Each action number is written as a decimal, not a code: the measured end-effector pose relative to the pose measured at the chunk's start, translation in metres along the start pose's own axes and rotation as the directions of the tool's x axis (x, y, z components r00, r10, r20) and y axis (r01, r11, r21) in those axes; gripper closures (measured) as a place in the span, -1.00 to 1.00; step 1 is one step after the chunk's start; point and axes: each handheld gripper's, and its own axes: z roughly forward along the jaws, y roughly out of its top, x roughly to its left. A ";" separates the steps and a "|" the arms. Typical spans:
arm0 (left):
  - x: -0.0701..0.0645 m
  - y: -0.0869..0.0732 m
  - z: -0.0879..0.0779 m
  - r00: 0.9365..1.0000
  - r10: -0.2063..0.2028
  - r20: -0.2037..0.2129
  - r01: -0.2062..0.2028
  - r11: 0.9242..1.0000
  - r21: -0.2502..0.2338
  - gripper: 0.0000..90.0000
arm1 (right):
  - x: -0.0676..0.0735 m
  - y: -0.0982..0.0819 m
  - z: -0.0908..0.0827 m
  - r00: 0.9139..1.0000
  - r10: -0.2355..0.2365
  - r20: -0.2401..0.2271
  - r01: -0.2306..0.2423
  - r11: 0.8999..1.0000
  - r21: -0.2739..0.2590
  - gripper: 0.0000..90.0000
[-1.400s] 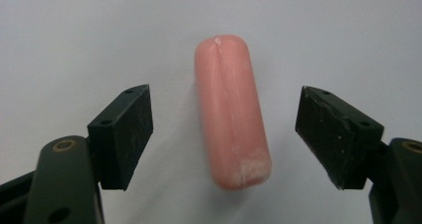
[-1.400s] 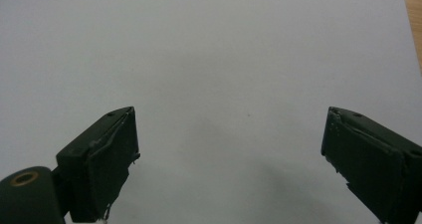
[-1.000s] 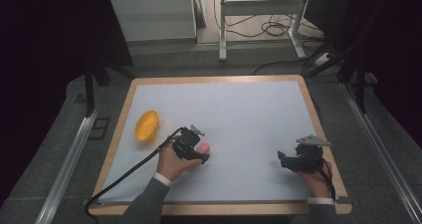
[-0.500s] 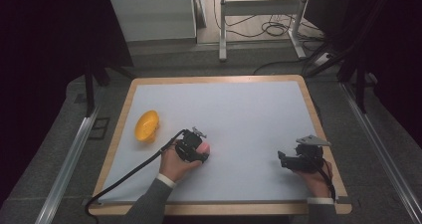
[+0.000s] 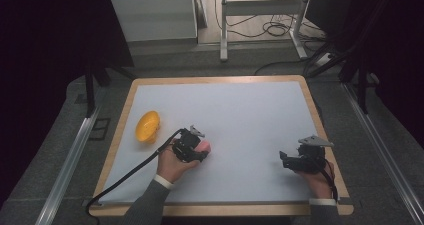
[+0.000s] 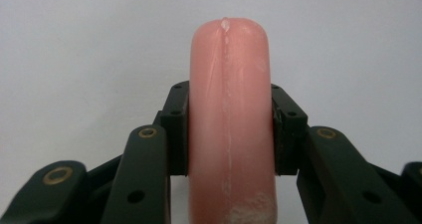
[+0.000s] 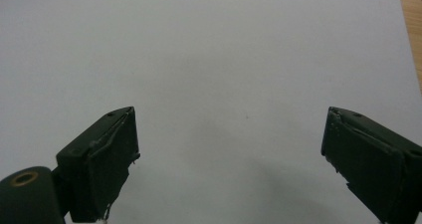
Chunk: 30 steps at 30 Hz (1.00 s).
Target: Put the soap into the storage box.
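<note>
Table (image 5: 260,110) with white mat carries yellow bowl (image 5: 147,126) at 9 o'clock, right gripper (image 7: 229,159) at 4 o'clock with jaws wide, left gripper (image 6: 230,134), at 7 o'clock, just closed, clamping pink sausage (image 6: 231,109).

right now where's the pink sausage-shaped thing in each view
High view: the pink sausage-shaped thing sits left of centre on the table, at the tip of the left gripper.
Left gripper view: it stands upright in the middle, clamped between the black jaws.
Right gripper view: not in it.
Shared landmark: the pale grey table mat.
</note>
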 end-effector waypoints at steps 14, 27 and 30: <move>0.001 -0.001 -0.020 1.000 0.010 0.017 -0.009 0.998 -0.059 0.33 | 0.001 -0.001 0.002 1.000 -0.005 0.003 0.005 1.000 0.009 -0.83; 0.009 -0.005 -0.031 1.000 -0.003 0.010 0.004 0.996 -0.092 0.33 | 0.001 -0.001 0.003 1.000 -0.004 0.006 0.004 1.000 0.012 -0.83; 0.012 -0.006 -0.035 1.000 -0.008 0.006 0.009 0.995 -0.100 0.33 | 0.001 -0.001 0.003 1.000 -0.004 0.003 0.004 1.000 0.014 -0.83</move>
